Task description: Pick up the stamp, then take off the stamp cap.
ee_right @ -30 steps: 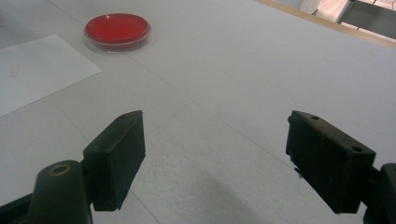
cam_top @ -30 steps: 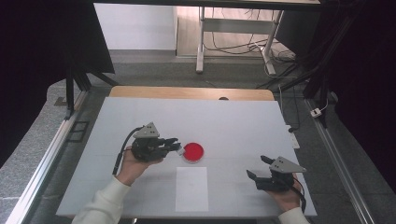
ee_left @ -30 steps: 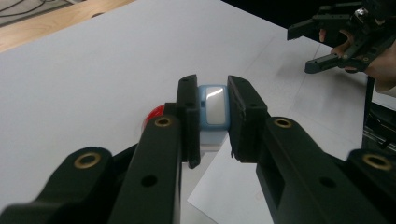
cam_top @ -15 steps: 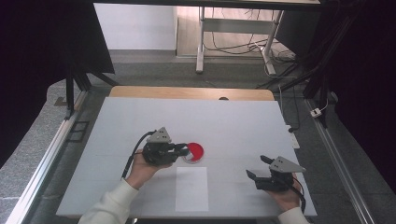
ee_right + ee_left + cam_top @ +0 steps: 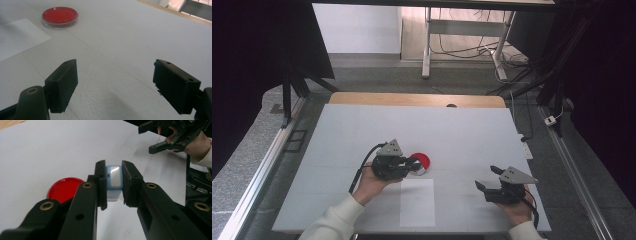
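Observation:
My left gripper [image 5: 114,185] is shut on a small light-blue block with a white face [image 5: 113,178], held upright between the pads. In the high view the left gripper [image 5: 413,168] sits at the middle of the table, its tips just over the near left edge of a red round dish [image 5: 422,160]. The red dish [image 5: 64,190] lies flat on the table, left of the jaws in the left gripper view. My right gripper [image 5: 486,177] stands open at the front right, nothing between its jaws [image 5: 115,80]. The red dish [image 5: 60,15] lies far off from it.
A white sheet of paper [image 5: 417,202] lies flat near the front edge, just below the left gripper, with one corner [image 5: 17,37] in the right gripper view. The grey-white tabletop [image 5: 452,130] stretches back to a wooden strip [image 5: 412,99]. The right gripper [image 5: 145,140] appears across the table.
The left hand has moved right and slightly nearer, carrying the block up to the red dish. The right gripper has stayed where it was.

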A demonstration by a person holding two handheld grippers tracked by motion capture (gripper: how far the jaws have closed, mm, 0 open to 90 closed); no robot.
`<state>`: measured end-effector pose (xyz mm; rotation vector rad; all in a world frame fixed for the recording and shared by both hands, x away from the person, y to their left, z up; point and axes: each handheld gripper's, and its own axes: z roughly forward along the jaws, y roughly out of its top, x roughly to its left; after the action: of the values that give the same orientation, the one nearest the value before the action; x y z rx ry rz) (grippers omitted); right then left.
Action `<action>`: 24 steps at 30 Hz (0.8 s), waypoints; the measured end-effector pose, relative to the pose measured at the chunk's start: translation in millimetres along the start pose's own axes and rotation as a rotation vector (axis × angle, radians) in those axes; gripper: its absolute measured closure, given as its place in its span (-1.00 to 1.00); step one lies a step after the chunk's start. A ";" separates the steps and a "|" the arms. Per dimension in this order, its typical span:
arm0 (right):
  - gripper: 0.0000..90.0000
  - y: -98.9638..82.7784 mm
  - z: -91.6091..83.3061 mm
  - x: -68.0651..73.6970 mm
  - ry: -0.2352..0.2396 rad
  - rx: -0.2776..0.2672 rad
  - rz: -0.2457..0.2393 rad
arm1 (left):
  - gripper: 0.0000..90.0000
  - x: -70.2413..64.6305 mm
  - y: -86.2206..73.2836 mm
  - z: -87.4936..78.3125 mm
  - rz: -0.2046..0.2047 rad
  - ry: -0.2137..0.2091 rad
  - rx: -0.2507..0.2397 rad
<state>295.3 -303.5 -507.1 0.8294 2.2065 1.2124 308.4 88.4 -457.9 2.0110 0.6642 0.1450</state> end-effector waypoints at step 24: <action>-0.56 3.9 -0.7 11.5 -0.008 -0.031 -0.001 | 0.68 -0.8 0.0 -4.5 -0.016 0.012 -0.015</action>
<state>287.9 -294.2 -504.8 0.8189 2.1763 1.2379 306.1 91.5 -455.5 1.9917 0.6843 0.1520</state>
